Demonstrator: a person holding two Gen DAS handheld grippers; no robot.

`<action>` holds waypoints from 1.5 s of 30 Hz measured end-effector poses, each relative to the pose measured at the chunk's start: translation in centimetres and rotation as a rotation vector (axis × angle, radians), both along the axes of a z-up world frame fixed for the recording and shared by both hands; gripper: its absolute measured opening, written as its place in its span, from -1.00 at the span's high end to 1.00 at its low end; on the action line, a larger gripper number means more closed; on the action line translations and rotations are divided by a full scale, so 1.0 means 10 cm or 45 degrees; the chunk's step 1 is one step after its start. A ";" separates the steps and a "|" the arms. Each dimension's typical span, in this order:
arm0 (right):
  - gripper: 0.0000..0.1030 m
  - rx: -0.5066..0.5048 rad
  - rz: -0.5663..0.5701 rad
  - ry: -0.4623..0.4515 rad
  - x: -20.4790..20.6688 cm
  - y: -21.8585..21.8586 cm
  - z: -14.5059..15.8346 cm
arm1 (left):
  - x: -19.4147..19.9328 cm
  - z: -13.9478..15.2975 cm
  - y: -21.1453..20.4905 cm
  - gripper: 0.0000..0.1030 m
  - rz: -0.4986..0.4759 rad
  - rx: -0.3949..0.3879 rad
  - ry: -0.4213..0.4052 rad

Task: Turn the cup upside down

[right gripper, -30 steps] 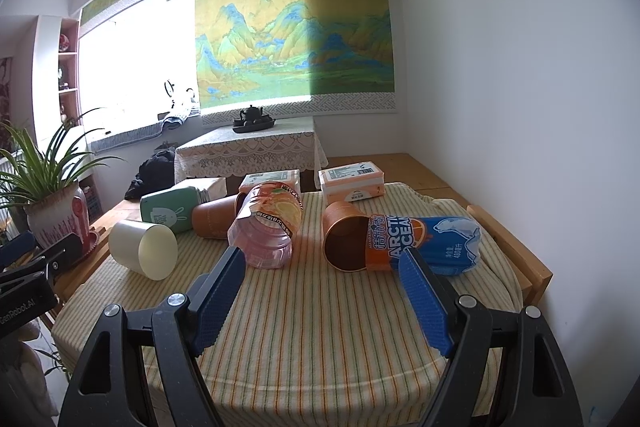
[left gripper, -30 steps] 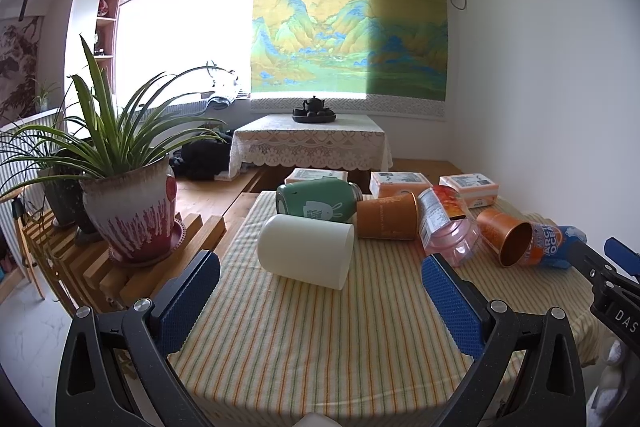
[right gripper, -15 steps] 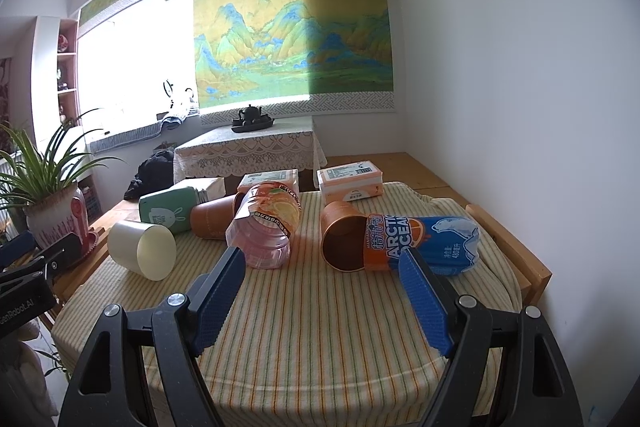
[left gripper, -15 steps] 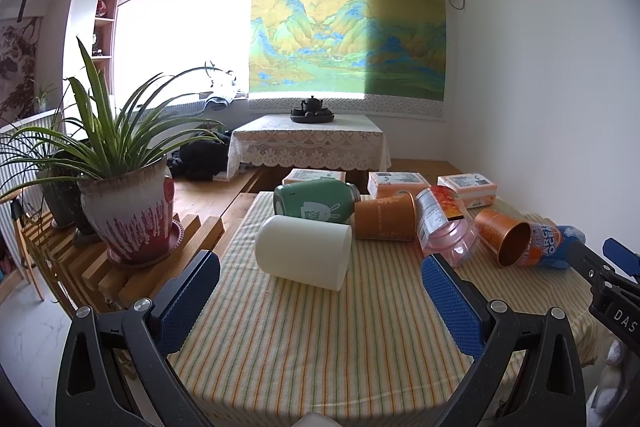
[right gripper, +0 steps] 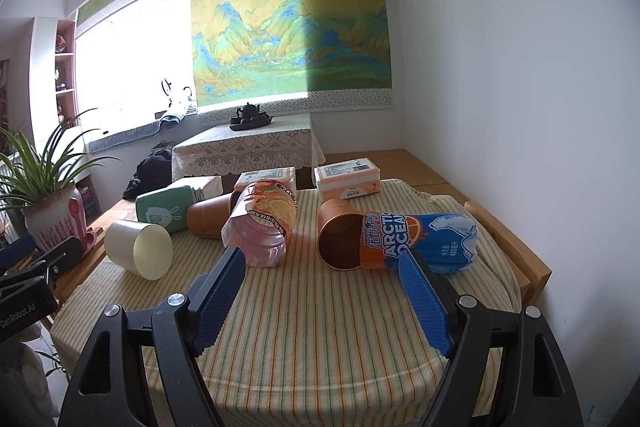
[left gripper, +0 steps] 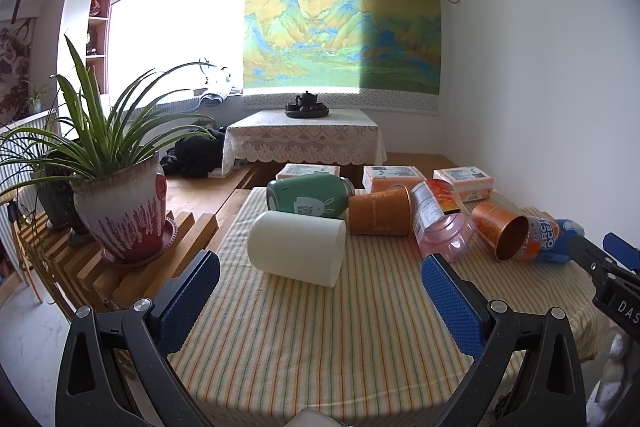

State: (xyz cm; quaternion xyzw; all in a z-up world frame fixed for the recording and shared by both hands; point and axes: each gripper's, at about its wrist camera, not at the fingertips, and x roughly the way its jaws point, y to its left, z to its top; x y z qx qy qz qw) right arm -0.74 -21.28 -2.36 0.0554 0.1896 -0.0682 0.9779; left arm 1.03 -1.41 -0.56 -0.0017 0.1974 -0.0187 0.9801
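Left wrist view: I record one cream-white cylindrical plastic cup (left gripper: 296,247) lying on its side on the desk's striped yellow cloth (left gripper: 320,339), near the left edge, mouth turned to the right; from the right wrist view its interior (right gripper: 138,249) shows nothing inside. It lies ahead of my left gripper (left gripper: 320,301), between the lines of its two blue-padded fingers (left gripper: 188,301) but not touched by them. That gripper is spread wide and has hold of nothing.

Behind the cup I count one green metal flask with a rabbit print (left gripper: 308,195), on its side, touching or just beside one orange cylindrical cup (left gripper: 380,211), also on its side. Next come one clear pink plastic jar with an orange label (right gripper: 262,223), tipped over, and a second orange paper cup (right gripper: 340,239) on its side, its open mouth facing me, with the end of a blue-and-orange Arctic Ocean bottle (right gripper: 424,241) pushed against it. Whether the jar or flask hold anything I cannot tell.

At the far edge I count three flat orange-and-white packets (left gripper: 462,179).

My right gripper (right gripper: 322,301) is likewise wide open, empty, above the cloth near the bottle.

One potted spider plant in a red-and-white ceramic pot (left gripper: 120,211) stands on a slatted wooden rack left of the desk.
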 end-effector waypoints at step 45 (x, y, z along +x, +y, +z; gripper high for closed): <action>-0.47 0.235 -0.469 0.098 -0.66 -1.89 -0.40 | 1.20 -0.24 -3.65 -0.99 -1.339 1.014 0.425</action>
